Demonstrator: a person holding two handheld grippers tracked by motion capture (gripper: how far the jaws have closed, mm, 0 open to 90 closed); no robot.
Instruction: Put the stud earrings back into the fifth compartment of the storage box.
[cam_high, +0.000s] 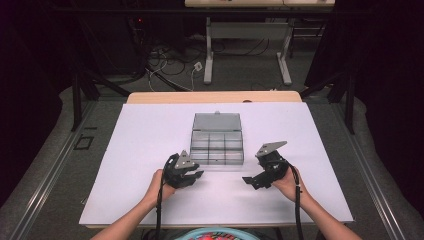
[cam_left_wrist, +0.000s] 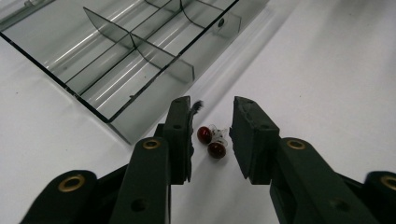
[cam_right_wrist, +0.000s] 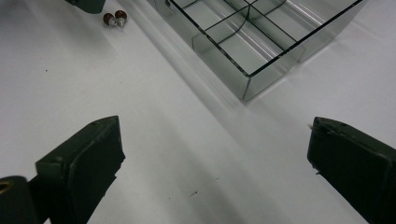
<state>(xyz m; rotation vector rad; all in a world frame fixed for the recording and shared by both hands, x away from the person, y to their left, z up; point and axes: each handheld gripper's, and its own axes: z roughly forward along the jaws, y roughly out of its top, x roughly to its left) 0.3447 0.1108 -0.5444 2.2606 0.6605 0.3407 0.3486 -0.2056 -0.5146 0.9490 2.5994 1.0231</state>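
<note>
A clear grey compartment box (cam_high: 217, 146) with its lid folded back sits at the middle of the white table sheet; its dividers (cam_left_wrist: 132, 42) and near corner (cam_right_wrist: 246, 88) show in both gripper views. Two small dark red beads on a clear piece (cam_left_wrist: 211, 141) lie on the sheet just in front of the box, also seen far off as red beads (cam_right_wrist: 115, 18). My left gripper (cam_left_wrist: 212, 140) is open, its jaws standing on either side of the beads without touching them. My right gripper (cam_high: 252, 181) is wide open over bare sheet, right of the beads.
The white sheet (cam_high: 150, 150) covers most of the table, with a wooden edge (cam_high: 210, 96) at the back. Beyond the table stand a desk frame (cam_high: 245, 45) and loose cables (cam_high: 170, 60) on the floor. Dark curtains flank both sides.
</note>
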